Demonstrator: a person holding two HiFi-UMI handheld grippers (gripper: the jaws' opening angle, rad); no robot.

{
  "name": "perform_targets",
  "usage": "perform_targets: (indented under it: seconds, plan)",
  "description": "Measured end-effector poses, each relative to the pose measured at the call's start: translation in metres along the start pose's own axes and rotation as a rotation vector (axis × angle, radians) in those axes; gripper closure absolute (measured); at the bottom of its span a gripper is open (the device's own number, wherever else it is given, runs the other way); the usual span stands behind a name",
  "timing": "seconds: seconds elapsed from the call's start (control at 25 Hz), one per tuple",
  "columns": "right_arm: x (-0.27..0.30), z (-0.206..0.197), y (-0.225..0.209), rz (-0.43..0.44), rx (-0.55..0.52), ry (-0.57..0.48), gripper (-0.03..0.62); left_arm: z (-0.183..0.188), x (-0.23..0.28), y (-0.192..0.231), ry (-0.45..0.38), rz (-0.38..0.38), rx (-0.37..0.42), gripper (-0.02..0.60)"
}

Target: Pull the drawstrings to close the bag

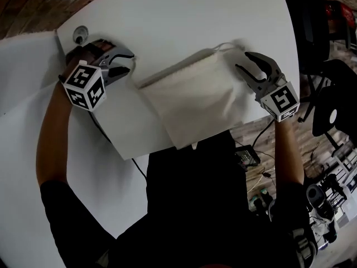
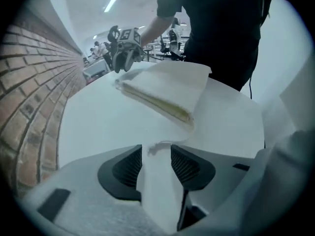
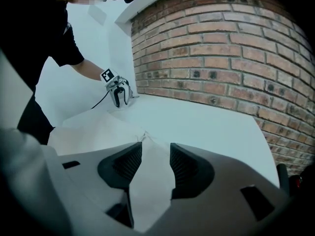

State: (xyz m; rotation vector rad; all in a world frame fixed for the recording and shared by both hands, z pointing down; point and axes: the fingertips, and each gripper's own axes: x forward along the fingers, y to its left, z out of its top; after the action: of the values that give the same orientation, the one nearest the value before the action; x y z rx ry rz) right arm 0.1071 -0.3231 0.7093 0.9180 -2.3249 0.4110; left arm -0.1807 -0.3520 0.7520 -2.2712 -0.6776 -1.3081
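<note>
Judging by the bag [image 1: 195,99], the closing has not yet started. It lies flat on the white counter [image 1: 184,15] near the person, and its top hem [image 1: 184,67] runs straight and at full width, with no gathers. All of the pull is left to do: each side's cord must be caught and the two drawn apart until the mouth puckers shut.

The left hand-held gripper [image 1: 130,64] sits at the hem's left end, a little away from the cloth. Its jaws stand wide apart with nothing pinched. In the left gripper view a thin pale cord end [image 2: 158,145] lies on the counter right at the jaw tips, in line with the gap. It is probably the drawstring's left tail, though the view is too soft there to be sure. The pads are not pressing on it.

The right hand-held gripper [image 1: 242,61] is at the hem's right corner, also fully spread and gripping nothing. A drawstring loop [image 1: 226,45] curls out of the hem just beside its upper jaw. In the right gripper view the bag's corner, with a wisp of cord, sits at the mouth of the gap, but neither pad bears on it.

Both tools look lined up for a grasp, and the next move is likely to shut each on its cord.
</note>
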Motion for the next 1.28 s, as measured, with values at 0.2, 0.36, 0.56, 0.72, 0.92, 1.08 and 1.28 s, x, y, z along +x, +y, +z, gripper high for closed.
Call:
perform_targets:
  seconds: [0.2,0.36,0.56,0.72,0.92,1.08,1.28]
  plan:
    - [-0.001,-0.003,0.007,-0.036,0.020,0.007,0.422,0.002,0.011,-0.005,-0.036,-0.083,0.105,0.396]
    - [-0.006,0.000,0.010,-0.072,0.023,0.008,0.422,-0.002,0.010,-0.016,-0.040,-0.174,0.179,0.393]
    - [-0.002,-0.012,0.015,-0.079,0.033,0.007,0.424,-0.001,0.024,-0.026,-0.037,-0.295,0.209,0.430]
    - [0.004,-0.011,0.020,-0.078,0.028,0.013,0.424,-0.004,0.021,-0.030,-0.089,-0.270,0.079,0.448]
    - [0.004,-0.002,0.019,-0.069,0.006,0.013,0.425,-0.006,0.011,-0.039,-0.095,-0.170,-0.089,0.529]
    - [-0.006,-0.006,-0.017,-0.038,-0.021,0.005,0.425,0.009,0.027,-0.015,-0.092,-0.062,-0.230,0.534]
    - [0.005,0.004,-0.015,0.010,-0.145,0.078,0.425,-0.004,0.021,-0.023,-0.068,0.035,-0.354,0.536]
